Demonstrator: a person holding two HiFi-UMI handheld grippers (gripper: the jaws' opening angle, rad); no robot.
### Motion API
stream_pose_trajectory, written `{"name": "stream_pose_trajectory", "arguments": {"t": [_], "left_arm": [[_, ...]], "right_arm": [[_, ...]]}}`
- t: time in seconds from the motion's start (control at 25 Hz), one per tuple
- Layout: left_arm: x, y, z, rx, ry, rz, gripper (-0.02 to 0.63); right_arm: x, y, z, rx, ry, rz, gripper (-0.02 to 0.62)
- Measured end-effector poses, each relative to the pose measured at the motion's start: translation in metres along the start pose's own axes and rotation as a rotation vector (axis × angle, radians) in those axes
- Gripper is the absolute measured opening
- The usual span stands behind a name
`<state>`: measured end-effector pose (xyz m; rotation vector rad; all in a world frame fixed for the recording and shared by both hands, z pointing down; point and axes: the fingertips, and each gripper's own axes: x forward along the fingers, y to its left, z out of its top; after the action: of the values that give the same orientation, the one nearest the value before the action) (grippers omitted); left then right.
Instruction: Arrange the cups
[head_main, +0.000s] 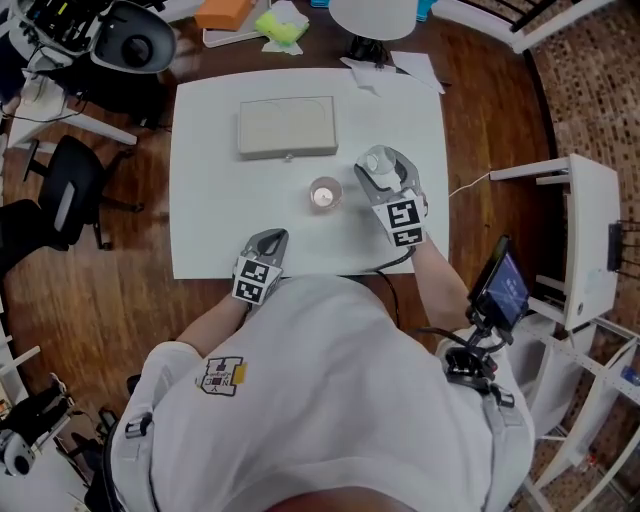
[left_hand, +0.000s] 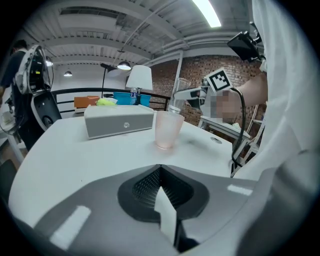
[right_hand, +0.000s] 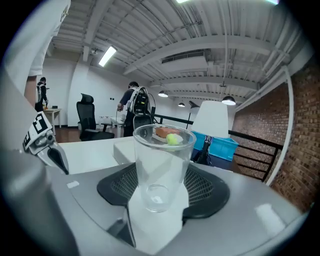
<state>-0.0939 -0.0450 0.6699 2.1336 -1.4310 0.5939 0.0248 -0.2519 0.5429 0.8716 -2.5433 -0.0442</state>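
Head view: white table (head_main: 205, 215) is carrying a grey box (head_main: 287, 127) near its far edge, centred. Pink cup (head_main: 325, 194) is standing upright near the table's middle, well apart from every edge. Right gripper (head_main: 388, 172) is pinching a clear cup (right_hand: 160, 160) between its jaws, upright, off the surface, just right of the pink cup and inside the right edge. Left gripper (head_main: 270, 240) is sitting at the near edge, jaws pressed together with nothing between them. Bare surface is lying open along the whole left side, and in front of the pink cup toward the near edge. Left gripper view: box and pink cup are standing apart, not touching.
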Motion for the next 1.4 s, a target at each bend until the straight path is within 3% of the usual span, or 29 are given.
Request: {"name": "stream_pose_trajectory", "arguments": {"t": [0.28, 0.64, 0.84, 1.08, 1.4], "left_arm": [[-0.003, 0.003, 0.003, 0.002, -0.021, -0.01, 0.0], [-0.022, 0.045, 0.012, -0.058, -0.092, 0.127, 0.0], [-0.033, 0.057, 0.004, -0.126, -0.103, 0.198, 0.0], [-0.048, 0.068, -0.01, -0.204, -0.096, 0.282, 0.0], [-0.051, 0.067, -0.017, -0.216, -0.069, 0.309, 0.0]], "right_arm": [[0.017, -0.017, 0.085, -0.017, -0.112, 0.02, 0.281], [0.088, -0.011, 0.129, -0.034, -0.126, 0.113, 0.281], [0.133, -0.002, 0.126, -0.045, -0.088, 0.171, 0.281], [0.173, 0.013, 0.084, -0.067, 0.021, 0.229, 0.281], [0.187, 0.021, 0.06, -0.062, 0.06, 0.261, 0.281]]}}
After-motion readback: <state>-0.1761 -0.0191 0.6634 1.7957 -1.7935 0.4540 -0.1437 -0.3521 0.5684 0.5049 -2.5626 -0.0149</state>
